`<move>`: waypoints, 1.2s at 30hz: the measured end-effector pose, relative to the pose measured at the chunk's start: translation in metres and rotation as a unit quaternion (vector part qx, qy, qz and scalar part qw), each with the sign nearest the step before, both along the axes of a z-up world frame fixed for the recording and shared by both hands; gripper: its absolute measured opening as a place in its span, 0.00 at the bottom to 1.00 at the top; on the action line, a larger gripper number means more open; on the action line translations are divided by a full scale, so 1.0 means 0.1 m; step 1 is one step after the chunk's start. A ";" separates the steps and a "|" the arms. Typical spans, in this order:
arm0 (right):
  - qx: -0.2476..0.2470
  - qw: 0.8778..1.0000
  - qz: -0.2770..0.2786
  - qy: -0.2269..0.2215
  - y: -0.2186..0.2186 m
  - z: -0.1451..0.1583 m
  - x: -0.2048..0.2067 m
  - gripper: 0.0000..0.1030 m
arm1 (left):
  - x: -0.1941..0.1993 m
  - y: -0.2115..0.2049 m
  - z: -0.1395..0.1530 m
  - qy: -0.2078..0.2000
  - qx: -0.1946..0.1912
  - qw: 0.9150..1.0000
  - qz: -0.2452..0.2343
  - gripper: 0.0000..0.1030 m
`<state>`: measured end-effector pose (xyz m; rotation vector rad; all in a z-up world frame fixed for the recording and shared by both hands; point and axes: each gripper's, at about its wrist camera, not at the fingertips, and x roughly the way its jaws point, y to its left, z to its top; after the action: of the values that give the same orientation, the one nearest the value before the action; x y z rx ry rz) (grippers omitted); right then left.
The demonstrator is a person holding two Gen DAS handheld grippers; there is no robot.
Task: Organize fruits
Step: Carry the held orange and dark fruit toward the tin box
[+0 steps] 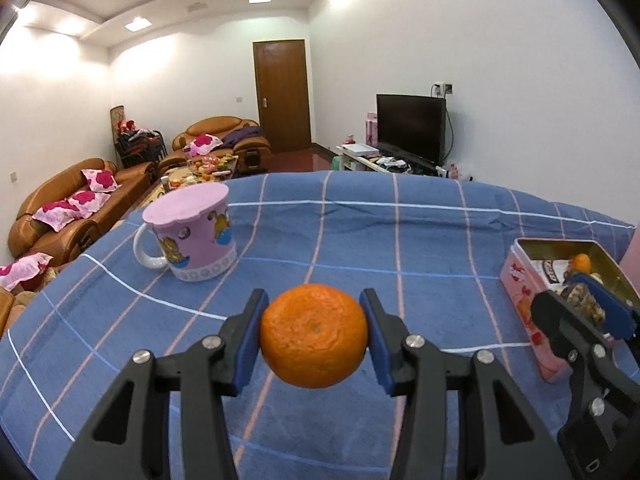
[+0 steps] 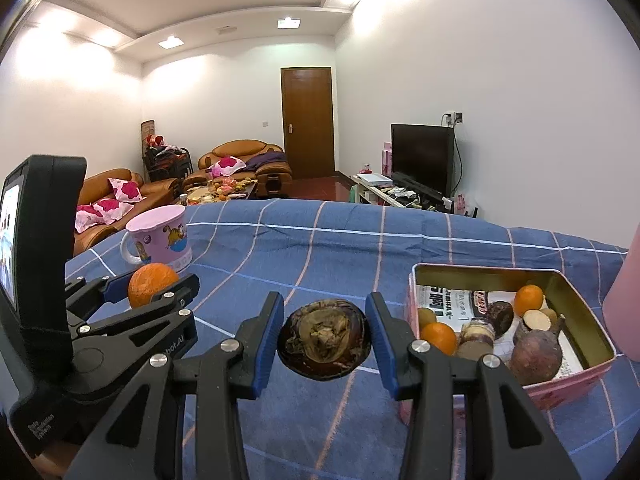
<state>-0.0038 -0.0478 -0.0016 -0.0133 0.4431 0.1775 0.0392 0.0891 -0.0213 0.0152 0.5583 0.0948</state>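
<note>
Holding one fruit per gripper above the blue checked cloth (image 1: pixel 400 240). Left gripper (image 1: pixel 314 336): jaws part-closed, blue pads pressed on both sides of an orange (image 1: pixel 314 336), clear of the cloth. Right gripper (image 2: pixel 324 340): same partial closure, clamped on a dark brown-purple fruit (image 2: pixel 324 340), also lifted. Pink tin (image 2: pixel 576 320) sits just to the right of the right gripper; it already contains two oranges, dark roundish pieces and cut pale ones on printed paper.

Risks, as judged:
- Orange is round with a waxy, dimpled peel and is held only at its widest line; a tilt or jolt could roll it out of the pads.
- Dark fruit looks wrinkled and soft on its end; too firm a squeeze could bruise it.
- Tin is crowded, so a dropped fruit may bounce off others or catch the thin metal rim.
- Grippers sit near each other; they could knock together at the tin.

Pink mug (image 1: pixel 192 236), upside down, stands well apart to the left.
</note>
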 end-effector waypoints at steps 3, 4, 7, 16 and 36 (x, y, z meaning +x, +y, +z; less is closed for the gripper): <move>-0.005 1.000 0.002 -0.003 -0.05 0.01 -0.07 0.44 | -0.02 -0.07 0.00 0.002 -0.002 1.000 -0.007 0.48; -0.005 1.000 0.002 -0.003 -0.06 0.01 -0.07 0.44 | -0.02 -0.10 0.00 0.002 -0.001 1.000 -0.010 0.48; -0.004 1.000 -0.002 -0.001 -0.13 0.00 -0.10 0.44 | -0.05 -0.20 0.00 0.002 0.004 1.000 -0.016 0.48; 0.004 1.000 -0.009 0.004 -0.38 -0.02 -0.19 0.44 | -0.14 -0.46 0.00 0.001 0.004 0.999 -0.034 0.48; -0.028 0.999 -0.028 -0.013 -0.75 0.01 -0.44 0.44 | -0.31 -0.96 -0.02 0.016 -0.018 0.996 -0.080 0.48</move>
<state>-0.0480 -0.1232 -0.0009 -0.0584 0.4216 0.1090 0.0081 -0.0068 -0.0236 0.0261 0.5895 -0.0724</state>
